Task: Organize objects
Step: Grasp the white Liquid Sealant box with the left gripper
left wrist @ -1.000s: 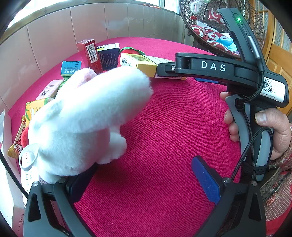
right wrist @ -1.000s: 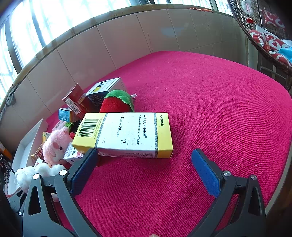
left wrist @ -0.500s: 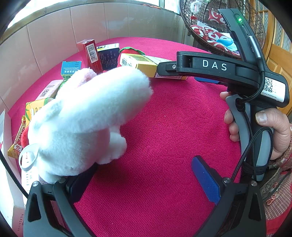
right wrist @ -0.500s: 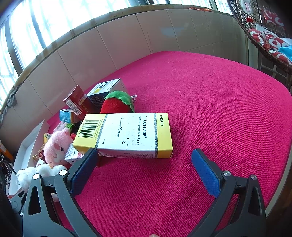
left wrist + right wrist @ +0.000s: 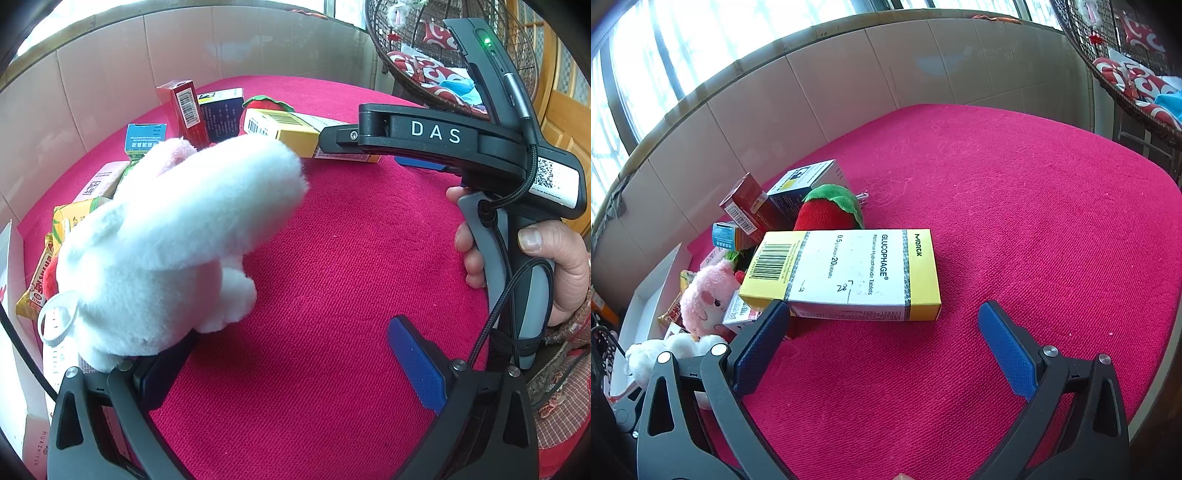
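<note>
A white plush rabbit (image 5: 173,240) lies on the red cloth against the left finger of my left gripper (image 5: 291,354), whose jaws stand wide open. It also shows in the right wrist view (image 5: 676,347). My right gripper (image 5: 886,339) is open just in front of a yellow and white Glucophage box (image 5: 849,275), its left pad by the box's near corner. The right gripper's black body (image 5: 443,136) reaches in from the right in the left wrist view. A pink plush pig (image 5: 707,295) and a plush strawberry (image 5: 831,212) sit by the box.
A red carton (image 5: 746,206), a dark blue box (image 5: 805,181), a small blue box (image 5: 726,234) and snack packets (image 5: 48,258) crowd the cloth's left side. A white box (image 5: 653,288) stands at the far left. A tiled wall runs behind; a wicker chair (image 5: 1126,55) is right.
</note>
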Demonstrator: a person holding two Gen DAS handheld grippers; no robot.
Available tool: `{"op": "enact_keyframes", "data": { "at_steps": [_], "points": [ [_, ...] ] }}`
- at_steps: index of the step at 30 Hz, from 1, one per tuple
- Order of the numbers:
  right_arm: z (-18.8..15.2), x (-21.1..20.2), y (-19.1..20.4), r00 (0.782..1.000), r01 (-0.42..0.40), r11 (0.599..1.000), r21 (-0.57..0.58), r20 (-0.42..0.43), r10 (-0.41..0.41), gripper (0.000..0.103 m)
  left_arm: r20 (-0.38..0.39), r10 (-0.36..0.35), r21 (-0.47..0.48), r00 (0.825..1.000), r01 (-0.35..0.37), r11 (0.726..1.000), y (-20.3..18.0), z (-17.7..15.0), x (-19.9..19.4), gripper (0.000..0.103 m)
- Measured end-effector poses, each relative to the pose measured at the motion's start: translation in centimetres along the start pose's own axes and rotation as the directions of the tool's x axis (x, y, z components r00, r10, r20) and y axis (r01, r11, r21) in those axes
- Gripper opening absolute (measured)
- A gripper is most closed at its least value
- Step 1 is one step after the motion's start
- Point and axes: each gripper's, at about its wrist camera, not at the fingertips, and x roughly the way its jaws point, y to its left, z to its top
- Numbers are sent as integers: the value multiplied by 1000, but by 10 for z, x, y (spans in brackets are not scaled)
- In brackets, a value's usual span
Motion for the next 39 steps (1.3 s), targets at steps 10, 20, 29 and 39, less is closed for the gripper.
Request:
{"op": "enact_keyframes", "data": {
  "at_steps": [10, 20, 29, 39],
  "points": [
    [0, 0, 0, 1000, -3, 1000, 2, 1, 3, 103, 2, 35, 4, 999, -36, 999, -2, -2, -3, 103],
    [1, -1, -4, 999, -49, 998, 46, 15, 49, 103, 251, 156, 60, 955, -176, 983, -24, -1, -73, 103],
    [0, -2, -7, 997, -74, 994, 76, 15, 74, 103, 279, 254, -174, 926, -211, 962, 29, -30, -134, 103],
    [-1, -3, -7, 997, -79, 993, 82, 15, 78, 103, 63, 241, -336, 969, -207, 919, 76, -76, -103, 103]
  ]
}}
